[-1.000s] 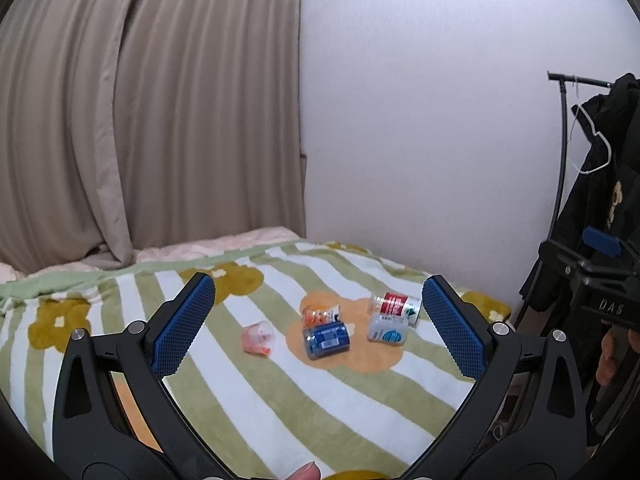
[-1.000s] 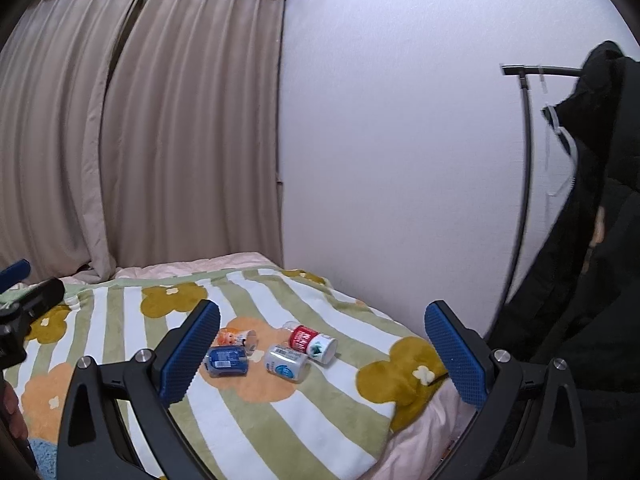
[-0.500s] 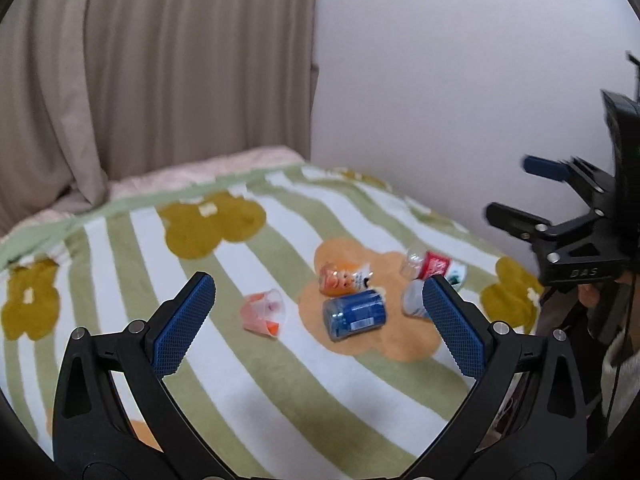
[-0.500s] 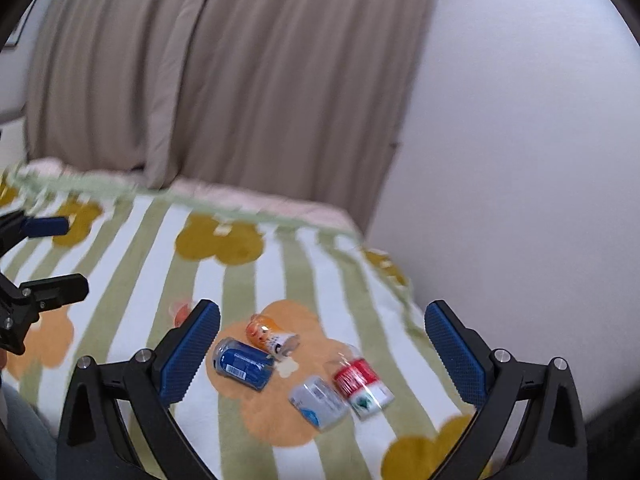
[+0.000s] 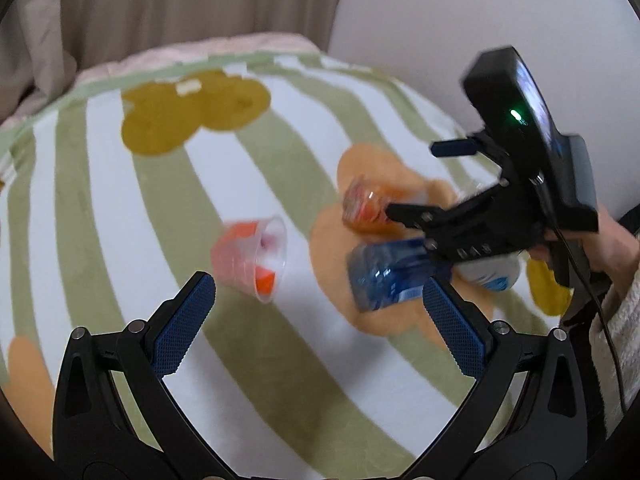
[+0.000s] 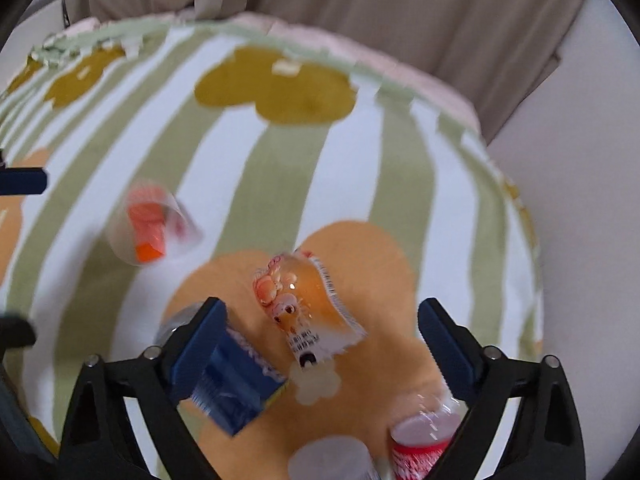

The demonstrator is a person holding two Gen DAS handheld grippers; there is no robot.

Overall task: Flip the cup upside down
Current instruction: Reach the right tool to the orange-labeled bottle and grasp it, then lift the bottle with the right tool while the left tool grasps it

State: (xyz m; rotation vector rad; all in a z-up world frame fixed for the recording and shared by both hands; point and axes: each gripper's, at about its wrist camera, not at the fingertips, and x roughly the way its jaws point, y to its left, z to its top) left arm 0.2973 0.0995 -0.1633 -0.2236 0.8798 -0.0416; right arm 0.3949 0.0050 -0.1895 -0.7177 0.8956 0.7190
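Note:
The cup [image 5: 252,258] is clear plastic with orange print and lies on its side on the striped blanket [image 5: 120,208], mouth turned toward me. My left gripper [image 5: 320,320] hovers open just in front of it, nothing between its fingers. The cup [image 6: 154,228] shows blurred at the left of the right wrist view. My right gripper [image 6: 320,344] is open above the bottles, with an orange bottle [image 6: 304,304] in the gap between its fingers, untouched. In the left wrist view the right gripper [image 5: 424,180] hangs over the bottles, held by a hand [image 5: 612,248].
Lying beside the orange bottle [image 5: 364,208] are a blue bottle [image 5: 388,276], a white one [image 6: 332,460] and a red-labelled one [image 6: 420,436]. A curtain [image 6: 360,12] and a white wall [image 6: 580,200] bound the bed. One left fingertip [image 6: 24,181] shows at the right wrist view's left edge.
Both grippers have dropped and moved in over the bed. The left one now faces the cup closely; the right one swung over the bottles. Nothing on the blanket has moved.

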